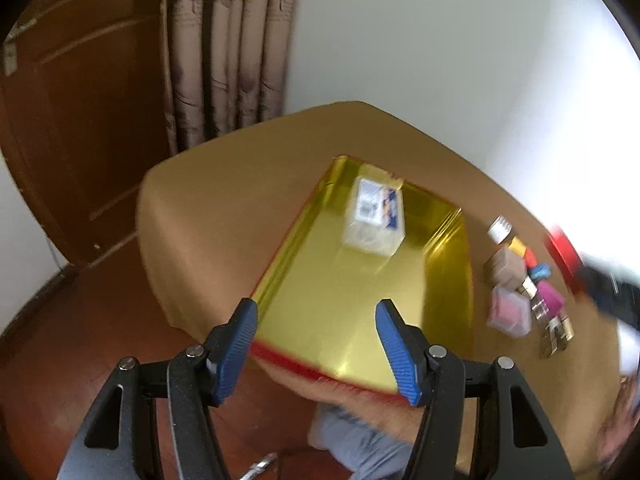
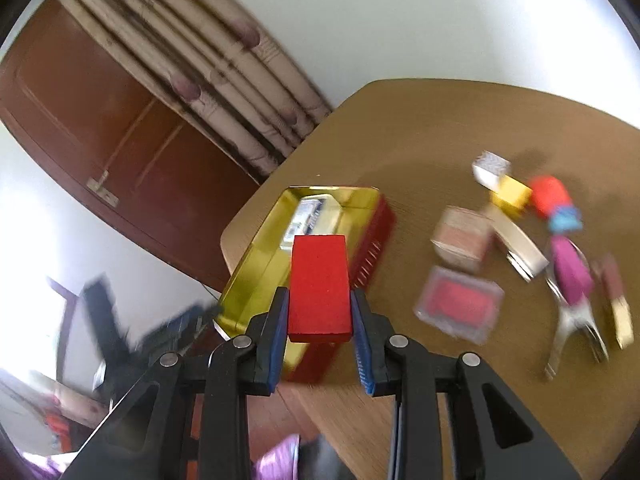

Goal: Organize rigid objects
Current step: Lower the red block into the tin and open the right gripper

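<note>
A gold-lined tray with red outer walls (image 1: 360, 304) lies on the brown table; it also shows in the right wrist view (image 2: 256, 280). A white and blue box (image 1: 376, 216) lies inside it near the far end. My left gripper (image 1: 316, 320) is open and empty above the tray's near end. My right gripper (image 2: 320, 300) is shut on a red block (image 2: 319, 288), held above the tray's near right side.
Several small objects lie on the table right of the tray: a clear case with pink inside (image 2: 460, 304), a tan box (image 2: 464, 240), a yellow block (image 2: 512, 194), a white box (image 2: 490, 168), a purple-handled metal tool (image 2: 572, 280). A door and curtain stand behind.
</note>
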Demonstrator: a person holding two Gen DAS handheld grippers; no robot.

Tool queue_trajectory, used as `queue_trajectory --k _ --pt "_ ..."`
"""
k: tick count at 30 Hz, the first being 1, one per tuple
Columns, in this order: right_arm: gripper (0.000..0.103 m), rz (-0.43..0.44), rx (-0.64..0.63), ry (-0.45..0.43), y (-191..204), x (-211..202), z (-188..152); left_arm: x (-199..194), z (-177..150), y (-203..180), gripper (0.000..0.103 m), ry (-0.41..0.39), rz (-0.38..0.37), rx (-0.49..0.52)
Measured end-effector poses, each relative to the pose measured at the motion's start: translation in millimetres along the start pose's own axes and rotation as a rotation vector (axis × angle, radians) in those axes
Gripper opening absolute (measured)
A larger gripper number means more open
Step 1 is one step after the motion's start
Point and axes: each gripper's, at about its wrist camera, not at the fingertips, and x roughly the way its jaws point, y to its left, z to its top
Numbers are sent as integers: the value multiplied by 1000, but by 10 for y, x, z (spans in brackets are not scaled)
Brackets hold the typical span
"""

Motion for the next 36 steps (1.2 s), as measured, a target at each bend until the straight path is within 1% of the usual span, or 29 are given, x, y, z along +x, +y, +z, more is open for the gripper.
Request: queue_trajectory --k 2,5,7,10,11,14,16,19,24,29,31,34,35,36 --pt "28 -7 -1 27 98 315 152 -73 -125 15 63 -30 31 28" --pt "28 -28 -1 51 177 648 297 -149 -190 -14 63 -74 30 71" --pt "28 -59 0 59 221 879 381 -154 -209 -54 64 -82 33 96" --pt "28 -92 5 73 232 1102 438 -108 -215 -64 64 -52 6 116" --pt "28 -114 1 79 239 1205 460 -84 -213 -64 64 -38 -2 114" --pt "28 -147 -1 88 218 1350 460 -35 -213 -32 64 -5 -33 98" --pt "28 -188 -23 88 229 1424 455 -30 -212 -16 64 -1 -40 88" --pt "28 -222 -36 95 219 1494 449 -21 -215 -12 64 -1 -46 85" --pt "29 -252 -28 107 165 1626 465 55 -245 -59 64 44 -38 112" --pt "33 -269 -38 93 164 1620 470 16 -253 -82 64 11 -12 132" --pt "33 -274 -47 67 195 1567 464 4 -260 -93 64 4 -5 141" --pt "34 -223 -52 -15 208 1222 363 -40 -264 -112 64 -21 6 161" --pt "39 -201 -50 -57 189 1036 276 -61 -263 -123 64 -32 3 169" --pt "45 -201 -53 -96 160 837 150 -90 -269 -143 64 -43 -10 179"
